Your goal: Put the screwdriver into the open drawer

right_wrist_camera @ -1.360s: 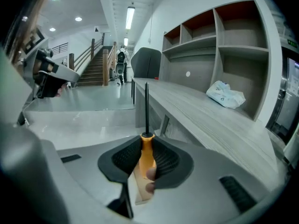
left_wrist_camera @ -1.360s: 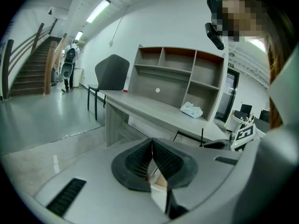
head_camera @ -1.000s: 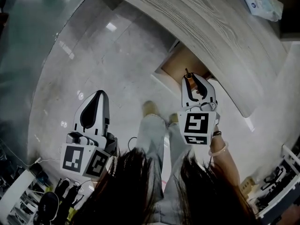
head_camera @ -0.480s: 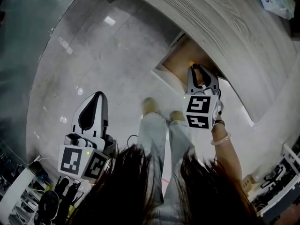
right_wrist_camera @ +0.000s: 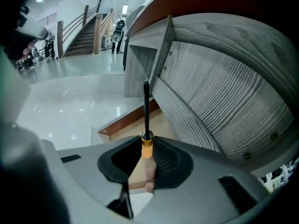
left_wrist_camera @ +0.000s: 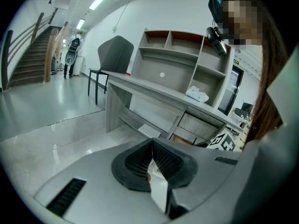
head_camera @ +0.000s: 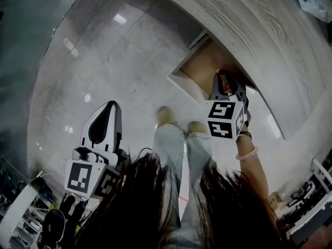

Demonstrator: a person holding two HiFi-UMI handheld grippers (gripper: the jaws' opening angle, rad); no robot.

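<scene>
My right gripper (right_wrist_camera: pixel 145 149) is shut on the screwdriver (right_wrist_camera: pixel 146 120), whose orange collar sits at the jaw tips and whose black shaft points up and forward. The open drawer (right_wrist_camera: pixel 140 120) with its wooden bottom lies just below and beyond the shaft. In the head view my right gripper (head_camera: pixel 224 82) hangs over the open drawer (head_camera: pixel 199 66) under the grey desk (head_camera: pixel 259 40); the screwdriver's orange tip (head_camera: pixel 220 71) shows at the jaws. My left gripper (head_camera: pixel 105 119) is held low at the left over the floor, its jaws shut (left_wrist_camera: pixel 152 148) on nothing.
The grey wood-grain desk front (right_wrist_camera: pixel 224 101) slants close on the right of the drawer. Shiny tiled floor (head_camera: pixel 104 61) spreads to the left. The person's legs and shoes (head_camera: pixel 166 119) stand before the drawer. A chair (left_wrist_camera: pixel 114 62) and shelf unit (left_wrist_camera: pixel 182 59) stand further off.
My right gripper has moved forward with the screwdriver, from in front of the drawer to over its opening. The left gripper has hardly moved.
</scene>
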